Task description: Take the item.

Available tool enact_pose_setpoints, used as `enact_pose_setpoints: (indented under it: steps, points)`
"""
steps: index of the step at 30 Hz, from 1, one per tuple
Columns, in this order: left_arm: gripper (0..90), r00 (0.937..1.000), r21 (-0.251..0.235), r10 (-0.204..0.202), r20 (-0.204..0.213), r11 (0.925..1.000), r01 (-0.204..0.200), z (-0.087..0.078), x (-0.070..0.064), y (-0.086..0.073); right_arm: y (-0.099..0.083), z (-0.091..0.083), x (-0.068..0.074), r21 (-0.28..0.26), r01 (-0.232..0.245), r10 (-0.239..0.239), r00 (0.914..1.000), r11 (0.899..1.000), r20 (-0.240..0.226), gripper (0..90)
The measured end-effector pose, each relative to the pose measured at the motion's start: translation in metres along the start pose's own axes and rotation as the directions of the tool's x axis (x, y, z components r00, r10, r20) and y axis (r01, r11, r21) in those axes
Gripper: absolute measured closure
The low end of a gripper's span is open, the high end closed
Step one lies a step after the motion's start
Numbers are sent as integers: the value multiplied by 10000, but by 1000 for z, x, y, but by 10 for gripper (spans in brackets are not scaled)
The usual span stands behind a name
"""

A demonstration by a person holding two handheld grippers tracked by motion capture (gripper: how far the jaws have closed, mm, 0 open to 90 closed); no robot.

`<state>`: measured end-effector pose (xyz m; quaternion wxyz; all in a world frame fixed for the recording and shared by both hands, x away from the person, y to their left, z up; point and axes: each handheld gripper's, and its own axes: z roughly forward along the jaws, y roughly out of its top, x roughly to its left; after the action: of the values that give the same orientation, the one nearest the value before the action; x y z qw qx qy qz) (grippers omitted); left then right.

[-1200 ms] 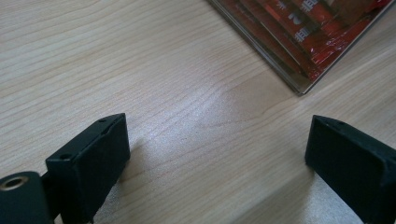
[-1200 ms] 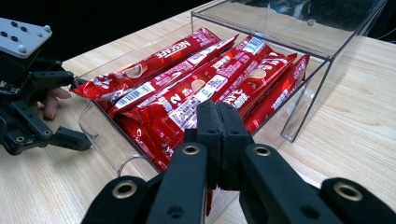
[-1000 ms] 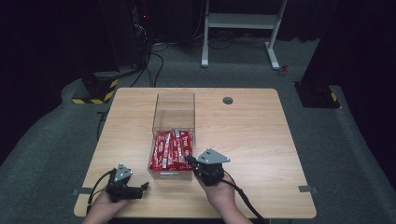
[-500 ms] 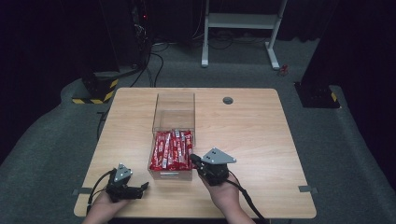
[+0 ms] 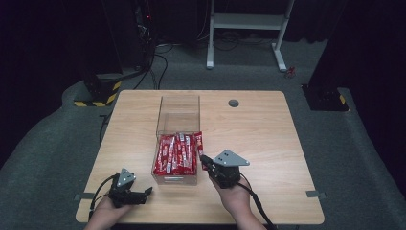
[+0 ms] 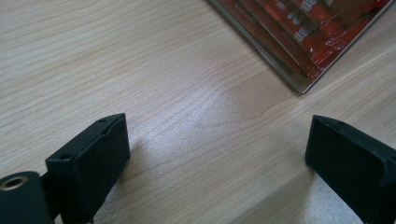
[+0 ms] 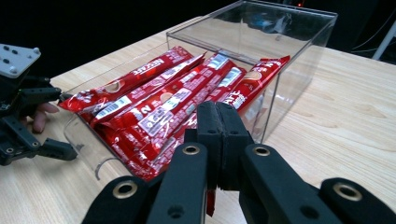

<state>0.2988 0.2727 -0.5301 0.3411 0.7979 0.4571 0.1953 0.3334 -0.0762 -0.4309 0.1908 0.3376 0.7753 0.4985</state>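
Sitting at the middle of the high view, a clear plastic box [image 5: 177, 115] holds a row of red sachets [image 5: 178, 152] that fill its nearer half and lie lengthwise on a pale wooden table [image 5: 268, 134]. At the lower centre of that view, just right of the box's near corner, the right gripper [image 5: 206, 160] points toward the sachets. From the right gripper view, its jaws are pressed together, and a thin red edge (apparently one sachet's end) shows below them at the bottom centre of the frame; the rest of that sachet cannot be made out. At the lower left of the high view, the left gripper [image 5: 147, 191] rests low over the table, pointing right. From the left gripper view, its jaws stand wide apart over bare wood, with the box's corner at the upper right.
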Motion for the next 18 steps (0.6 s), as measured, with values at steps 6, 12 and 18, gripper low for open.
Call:
enact_pose_setpoints:
  steps: [6,12,18]
  points:
    - [68,10000,-8,-1,3,10000,1,0,0,0,1,-3,-8,-156,-99,102,9997,9998,214,897]
    - [69,10000,-7,-24,14,10000,24,0,0,0,2,-4,-16,-205,-112,122,9988,9997,481,897]
    - [69,10000,-8,-21,15,10000,21,0,0,0,1,-4,-24,-228,-186,203,9969,9996,760,897]
